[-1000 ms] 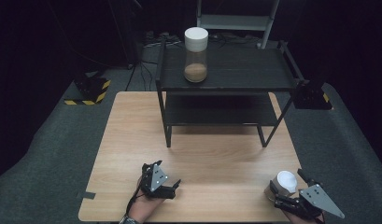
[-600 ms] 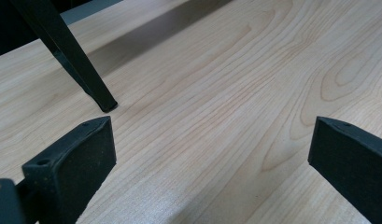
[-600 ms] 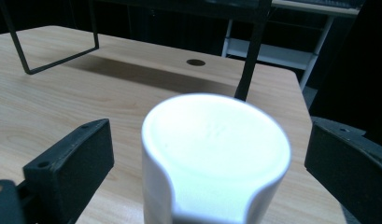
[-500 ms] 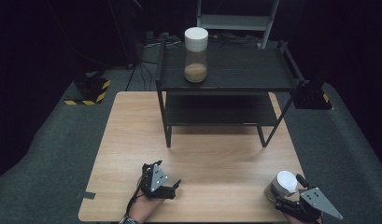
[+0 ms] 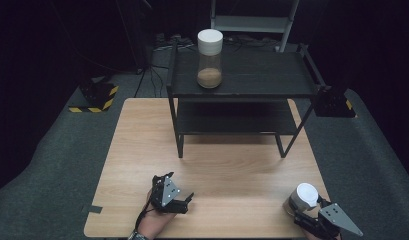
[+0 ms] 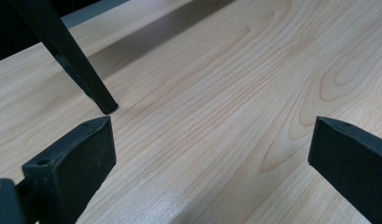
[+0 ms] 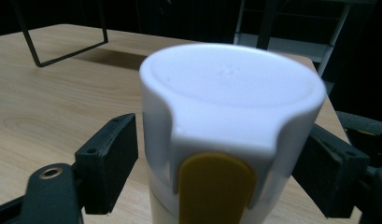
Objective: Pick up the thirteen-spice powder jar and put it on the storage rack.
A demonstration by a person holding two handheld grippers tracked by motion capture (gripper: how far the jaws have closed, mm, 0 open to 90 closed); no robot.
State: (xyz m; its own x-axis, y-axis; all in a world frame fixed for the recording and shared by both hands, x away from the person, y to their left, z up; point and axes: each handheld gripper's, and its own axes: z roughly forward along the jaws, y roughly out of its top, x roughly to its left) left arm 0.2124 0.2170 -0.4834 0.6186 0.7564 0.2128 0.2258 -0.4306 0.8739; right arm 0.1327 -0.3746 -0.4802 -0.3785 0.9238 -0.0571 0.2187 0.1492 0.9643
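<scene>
A jar with a white lid (image 5: 306,195) and a yellow tab (image 7: 216,186) stands near the table's front right corner. My right gripper (image 5: 305,208) is shut on it, one black jaw on either side of the jar (image 7: 226,116). A second, taller white-lidded jar (image 5: 210,57) with brown contents stands on the top of the black shelf rack (image 5: 272,80). At the front left my left gripper (image 5: 178,192) rests low over the wooden table (image 5: 232,175), open, with bare wood between its jaws (image 6: 212,154).
A black leg of the shelf rack (image 6: 81,70) meets the table just ahead of my left gripper. The rack's lower shelf (image 5: 237,120) is bare. The table's right edge (image 5: 319,175) runs close to the held jar. Dark floor surrounds the table.
My right gripper and the jar have slid slightly toward the front edge of the table. The left gripper has stayed still.
</scene>
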